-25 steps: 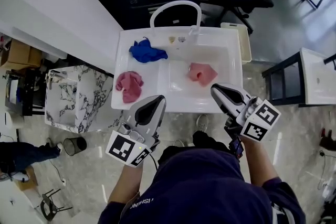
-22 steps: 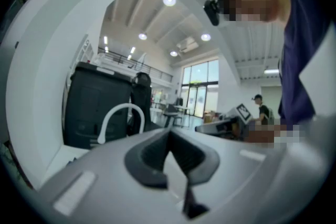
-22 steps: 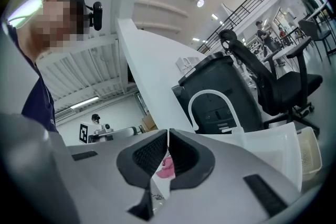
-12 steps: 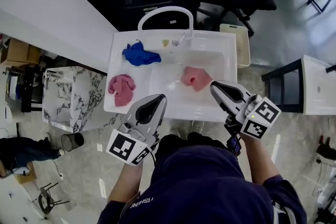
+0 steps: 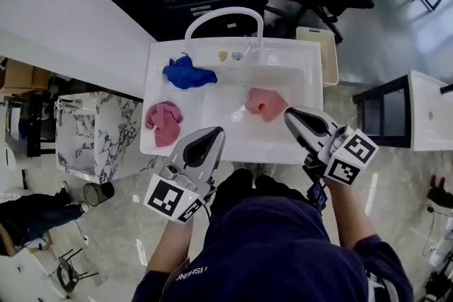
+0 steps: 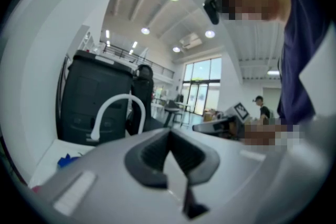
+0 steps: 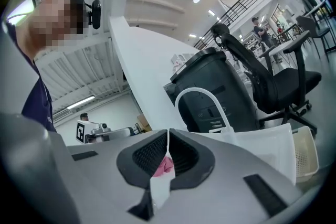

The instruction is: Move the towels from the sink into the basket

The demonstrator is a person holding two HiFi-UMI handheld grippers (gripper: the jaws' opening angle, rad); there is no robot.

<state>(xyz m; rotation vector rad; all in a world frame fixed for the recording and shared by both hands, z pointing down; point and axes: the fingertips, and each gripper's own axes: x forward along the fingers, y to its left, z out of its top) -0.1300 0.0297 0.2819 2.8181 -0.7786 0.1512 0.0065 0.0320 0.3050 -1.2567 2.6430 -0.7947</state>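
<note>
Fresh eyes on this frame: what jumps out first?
Three towels on the white sink: a blue towel at its back left, a dark pink towel at front left, a light pink towel in the basin. The left gripper and right gripper hang shut and empty at its near edge; the cream basket stands at its right.

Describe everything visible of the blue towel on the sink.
The blue towel is soft-looking cloth, bright blue, crumpled into a low irregular heap. It lies on the flat left part of the white sink, near the back edge, left of the arched tap, apart from the dark pink towel. Only the sink touches it.
</note>
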